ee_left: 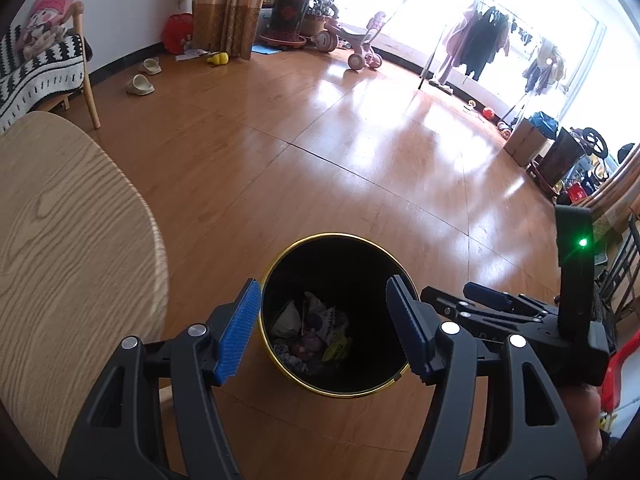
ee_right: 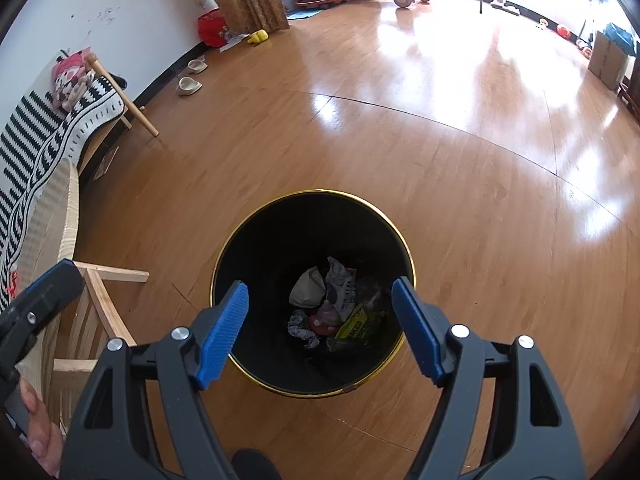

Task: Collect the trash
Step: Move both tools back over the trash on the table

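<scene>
A black trash bin with a gold rim (ee_left: 280,254) stands on the wooden floor; it also shows in the right wrist view (ee_right: 256,208). Crumpled paper and wrappers (ee_left: 310,330) lie at its bottom, seen too in the right wrist view (ee_right: 336,306). My left gripper (ee_left: 322,330) is open and empty above the bin's mouth. My right gripper (ee_right: 320,330) is open and empty above the bin; its body shows in the left wrist view (ee_left: 520,312) to the right.
A round light-wood table (ee_left: 60,240) is at the left. A wooden bench with a striped blanket (ee_right: 48,136) lines the wall. Slippers (ee_left: 140,85), a pink tricycle (ee_left: 356,42), a plant pot (ee_left: 288,12), a clothes rack (ee_left: 480,40) and boxes (ee_left: 528,140) stand farther off.
</scene>
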